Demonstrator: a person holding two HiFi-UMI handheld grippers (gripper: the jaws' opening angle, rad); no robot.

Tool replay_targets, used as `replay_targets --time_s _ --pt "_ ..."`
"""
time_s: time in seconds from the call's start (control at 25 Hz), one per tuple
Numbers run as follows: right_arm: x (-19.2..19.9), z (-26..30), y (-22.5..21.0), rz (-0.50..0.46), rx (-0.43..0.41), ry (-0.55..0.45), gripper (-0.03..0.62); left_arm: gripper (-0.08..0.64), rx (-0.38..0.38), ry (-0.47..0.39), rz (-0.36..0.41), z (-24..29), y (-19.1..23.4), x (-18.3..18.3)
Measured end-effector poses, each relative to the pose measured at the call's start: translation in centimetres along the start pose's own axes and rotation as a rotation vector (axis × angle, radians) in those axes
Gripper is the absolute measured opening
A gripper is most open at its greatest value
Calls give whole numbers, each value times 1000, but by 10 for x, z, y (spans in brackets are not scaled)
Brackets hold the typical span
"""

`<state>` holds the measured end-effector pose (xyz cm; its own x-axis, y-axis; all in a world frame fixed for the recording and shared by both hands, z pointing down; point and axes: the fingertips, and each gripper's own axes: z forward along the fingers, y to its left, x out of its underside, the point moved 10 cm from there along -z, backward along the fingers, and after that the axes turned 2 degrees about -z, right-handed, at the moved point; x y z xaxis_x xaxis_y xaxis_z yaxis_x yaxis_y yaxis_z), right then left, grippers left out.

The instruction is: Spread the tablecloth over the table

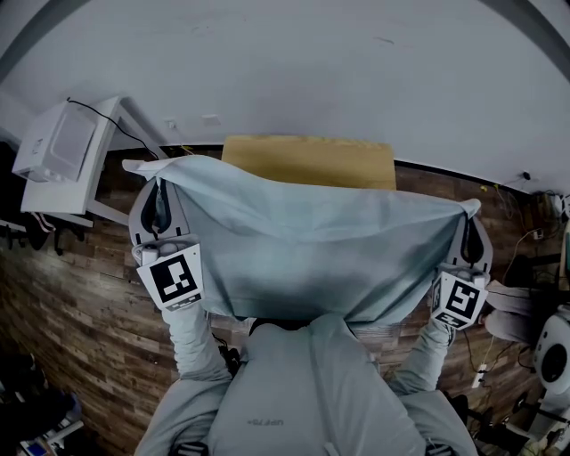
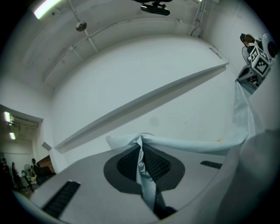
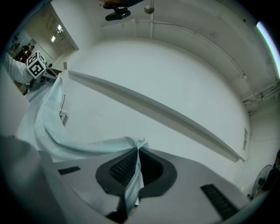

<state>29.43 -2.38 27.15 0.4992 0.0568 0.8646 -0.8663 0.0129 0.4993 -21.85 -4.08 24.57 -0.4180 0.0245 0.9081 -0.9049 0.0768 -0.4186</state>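
One pale-blue fabric tablecloth (image 1: 312,249) hangs stretched between two grippers: left gripper (image 1: 158,184) and right gripper (image 1: 469,219) each clamp one corner.

White cabinet (image 1: 58,151): left of and beyond the left gripper fingers (image 1: 160,207).
Plank floor (image 1: 80,285): wood-patterned, below both sets of fingers.
Wall (image 1: 312,62): plain white, ahead of the fingertips, with a long ledge (image 2: 144,103) running across it.
Loose cables (image 1: 525,227): on the floor, right of the right gripper fingers (image 1: 470,239).
Strip light (image 2: 47,7): on the ceiling, above and left of the left fingers (lit).
Onlookers (image 2: 17,173): far to the left of the left fingers, small and indistinct.
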Motion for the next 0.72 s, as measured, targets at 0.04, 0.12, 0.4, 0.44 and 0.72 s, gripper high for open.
replay_targets --time_s 0.04,0.12,0.4,0.44,0.72 --pt "-3 4 -4 -4 7 -9 23 26 3 -9 5 4 0 -2" --pt "-7 15 -11 -20 15 -25 23 26 7 -25 17 12 0 -7" --pt "-18 63 -17 -82 -7 -74 23 26 16 -44 82 48 -1 -10" --pt "-19 69 -17 -82 -8 -81 23 26 12 -46 81 54 0 -9" --pt "-28 114 -11 -88 -12 -118 23 26 -20 -35 91 92 14 4"
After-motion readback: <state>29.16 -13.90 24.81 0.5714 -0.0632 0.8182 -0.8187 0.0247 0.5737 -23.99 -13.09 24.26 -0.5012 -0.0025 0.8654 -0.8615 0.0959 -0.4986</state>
